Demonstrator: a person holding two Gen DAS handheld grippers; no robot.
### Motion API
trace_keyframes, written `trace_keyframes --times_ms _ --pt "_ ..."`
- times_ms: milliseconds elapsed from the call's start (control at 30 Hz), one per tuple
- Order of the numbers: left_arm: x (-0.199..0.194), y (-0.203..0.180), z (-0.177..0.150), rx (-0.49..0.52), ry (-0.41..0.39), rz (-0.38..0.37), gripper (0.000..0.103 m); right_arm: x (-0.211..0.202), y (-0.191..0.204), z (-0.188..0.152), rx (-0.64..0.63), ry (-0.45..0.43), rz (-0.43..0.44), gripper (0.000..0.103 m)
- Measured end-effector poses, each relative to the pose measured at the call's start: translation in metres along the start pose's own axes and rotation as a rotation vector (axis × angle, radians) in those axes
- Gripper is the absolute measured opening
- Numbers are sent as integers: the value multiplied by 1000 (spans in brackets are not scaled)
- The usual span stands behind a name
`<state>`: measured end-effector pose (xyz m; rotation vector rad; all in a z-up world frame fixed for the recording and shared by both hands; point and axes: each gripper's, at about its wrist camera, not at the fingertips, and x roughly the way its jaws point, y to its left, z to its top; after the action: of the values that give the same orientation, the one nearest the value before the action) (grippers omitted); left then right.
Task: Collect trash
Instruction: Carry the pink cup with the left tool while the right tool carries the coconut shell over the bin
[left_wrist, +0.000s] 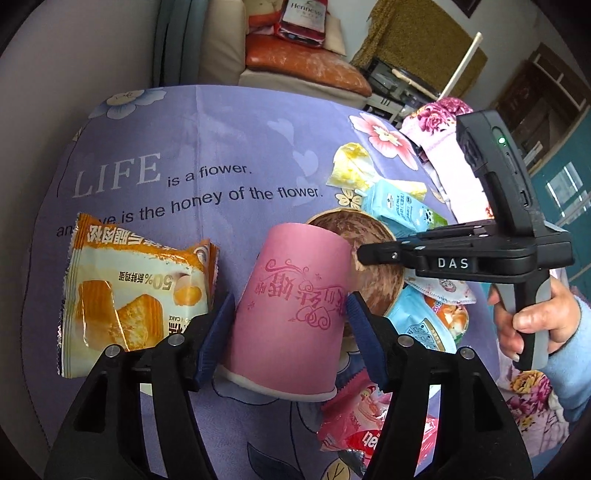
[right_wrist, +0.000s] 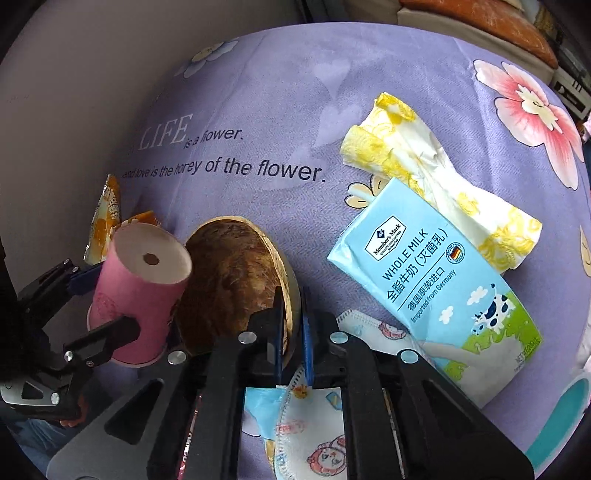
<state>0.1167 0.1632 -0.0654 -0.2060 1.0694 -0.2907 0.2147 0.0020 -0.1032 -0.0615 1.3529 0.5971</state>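
A pink paper cup (left_wrist: 291, 302) is upside down and tilted toward a brown bowl (left_wrist: 380, 284). My left gripper (left_wrist: 290, 301) is shut on the cup, with a blue pad against each side. In the right wrist view the cup (right_wrist: 144, 291) shows its white base, and the left gripper (right_wrist: 107, 301) straddles it. My right gripper (right_wrist: 293, 321) is shut on the near rim of the bowl (right_wrist: 229, 280), one pad inside the wall and one outside. From the left wrist view the right gripper (left_wrist: 364, 254) reaches over the bowl from the right.
On the purple flowered tablecloth (left_wrist: 203, 147) lie an orange cake wrapper (left_wrist: 136, 295), a blue milk carton (right_wrist: 432, 288), a yellow patterned wrapper (right_wrist: 436, 184), a child's face mask (right_wrist: 314, 424) and a red-pink packet (left_wrist: 362, 421). A person's hand (left_wrist: 524, 321) holds the right gripper's handle.
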Motion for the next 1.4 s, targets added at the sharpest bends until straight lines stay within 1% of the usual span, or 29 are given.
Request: trace_keyframes --times_ms 67,133,200,300,400,467,600,700,767,900,1100,1233,1400 --pt "0 -2 -2 -1 12 -10 65 -12 2 -4 1 -39 -16 8" --pt "-3 -8 -4 15 9 -15 65 -20 0 -8 19 -60 -14 8" --pt "-8 -14 -6 24 -10 -4 62 -29 -1 -11 31 -88 -21 8" --pt "-19 -23 -6 26 -43 16 60 -51 -3 -19 49 -144 -27 8" --pt "-36 -27 -3 3 -89 13 60 -82 -6 -26 56 -219 -45 7" --pt "-47 -33 -1 5 -115 7 60 -96 -8 -30 57 -250 -57 7" --pt "-58 -52 4 18 -144 3 60 -128 -22 -44 82 -305 -80 7" --pt "-59 -70 8 32 -146 -5 60 -151 -41 -64 127 -340 -90 7" --pt "-55 -87 10 51 -140 -15 60 -162 -50 -75 154 -360 -98 7" --pt "-45 -127 11 110 -120 -38 60 -185 -78 -106 225 -396 -120 7" --pt "-25 -199 7 233 -87 -84 60 -214 -126 -159 336 -452 -165 7" --pt "-7 -252 2 307 -49 -126 60 -231 -160 -198 416 -498 -181 8" --pt "23 -303 -4 358 16 -158 60 -245 -207 -248 521 -536 -226 8"
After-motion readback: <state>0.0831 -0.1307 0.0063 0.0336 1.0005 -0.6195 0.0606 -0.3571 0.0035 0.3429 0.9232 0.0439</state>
